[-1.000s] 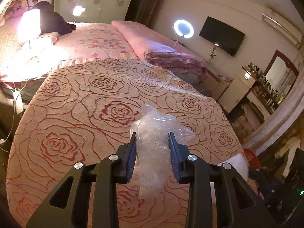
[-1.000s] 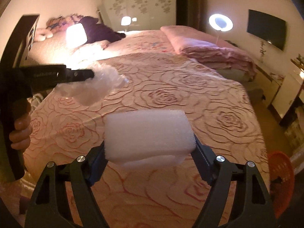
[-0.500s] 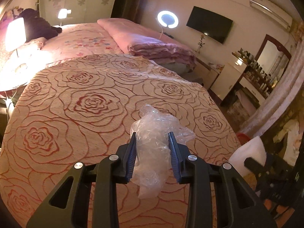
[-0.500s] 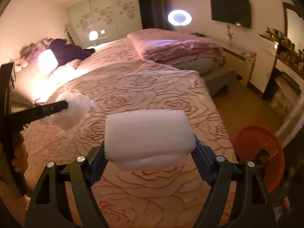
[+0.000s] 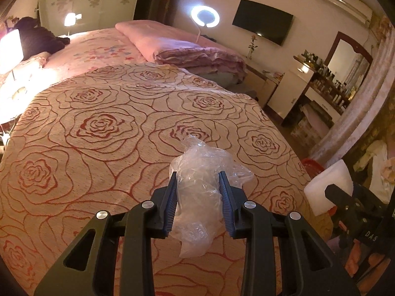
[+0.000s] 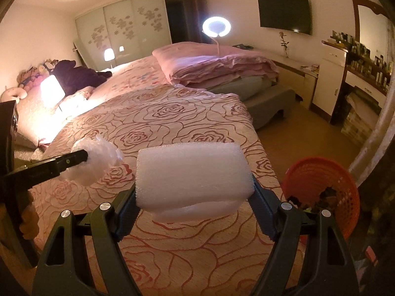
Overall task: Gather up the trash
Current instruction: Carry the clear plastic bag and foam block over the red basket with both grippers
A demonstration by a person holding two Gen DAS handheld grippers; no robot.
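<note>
Since the earlier frames both views have swung toward the foot of the bed, so the red basket now shows in full at the right of the right wrist view, where a second ago only its edge was seen. The left hand-held gripper is pinching a crumpled clear plastic bag between its blue pads, with the bag bulging above the fingertips and hanging below them. It is held in the air over the rose-patterned bedspread. The right hand-held gripper is clamped wide on a white foam block, one finger pressed to each end, and the block is also off the bed. In the right wrist view the left hand-held gripper comes in from the left edge with the bag just beside the foam. The basket stands on the floor beside the bed's corner, right of the foam, with some dark scraps inside. Farther back lie a folded pink quilt, a lit ring lamp and a wall television.
</note>
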